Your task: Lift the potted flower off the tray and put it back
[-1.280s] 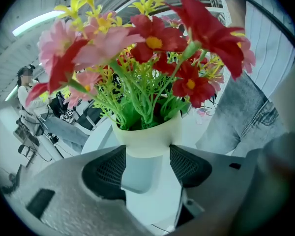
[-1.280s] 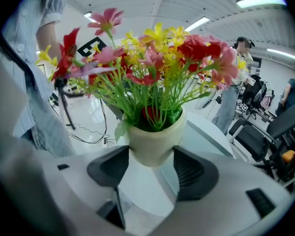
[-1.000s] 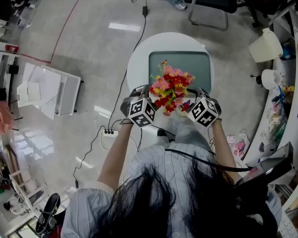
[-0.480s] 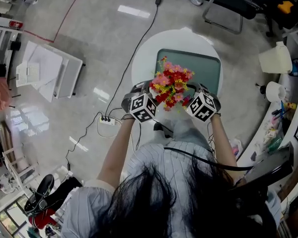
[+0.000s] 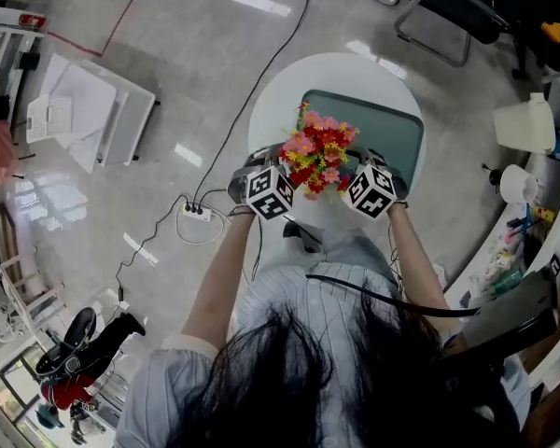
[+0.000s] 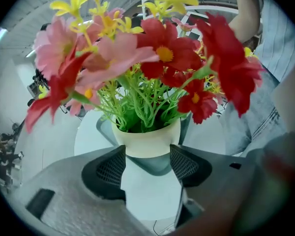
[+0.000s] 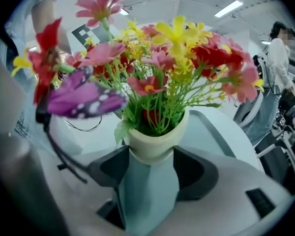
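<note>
While potted flower (image 5: pixel 319 157) hangs above tray (image 5: pixel 392 133), fingers (image 6: pixel 109 170) of left gripper (image 6: pixel 147 155) and right gripper (image 7: pixel 152 157) clamp it (opposite sides).

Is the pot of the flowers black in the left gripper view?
No, the pot is a pale cream colour over the whole side that shows.
</note>
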The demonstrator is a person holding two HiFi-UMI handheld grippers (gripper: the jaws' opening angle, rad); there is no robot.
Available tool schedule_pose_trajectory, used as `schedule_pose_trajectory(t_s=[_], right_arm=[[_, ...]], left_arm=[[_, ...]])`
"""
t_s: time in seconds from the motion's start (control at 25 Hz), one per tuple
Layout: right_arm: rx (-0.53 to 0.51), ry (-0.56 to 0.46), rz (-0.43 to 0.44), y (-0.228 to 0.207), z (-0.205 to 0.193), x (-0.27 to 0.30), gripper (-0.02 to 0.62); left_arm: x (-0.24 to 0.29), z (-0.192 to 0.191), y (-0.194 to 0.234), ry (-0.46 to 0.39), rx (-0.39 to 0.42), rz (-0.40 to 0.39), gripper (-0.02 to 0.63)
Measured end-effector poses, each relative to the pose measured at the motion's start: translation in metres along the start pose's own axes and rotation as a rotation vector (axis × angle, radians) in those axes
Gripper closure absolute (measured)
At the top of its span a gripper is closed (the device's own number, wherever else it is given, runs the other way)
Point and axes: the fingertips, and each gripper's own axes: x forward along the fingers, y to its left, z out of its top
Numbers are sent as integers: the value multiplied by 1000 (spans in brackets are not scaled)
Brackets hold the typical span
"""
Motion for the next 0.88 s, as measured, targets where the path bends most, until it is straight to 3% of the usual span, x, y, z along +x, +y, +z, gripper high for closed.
schedule_pose_trajectory(t_s=[0.6, 0.88], right_arm=[[-36, 5, -30, -4, -4, 14, 310], [68, -41, -74, -4, -4, 3, 310]], left_arm=[[16, -12, 2, 3, -66, -17, 311], [-2, -18, -1, -68, -234, -18, 311]])
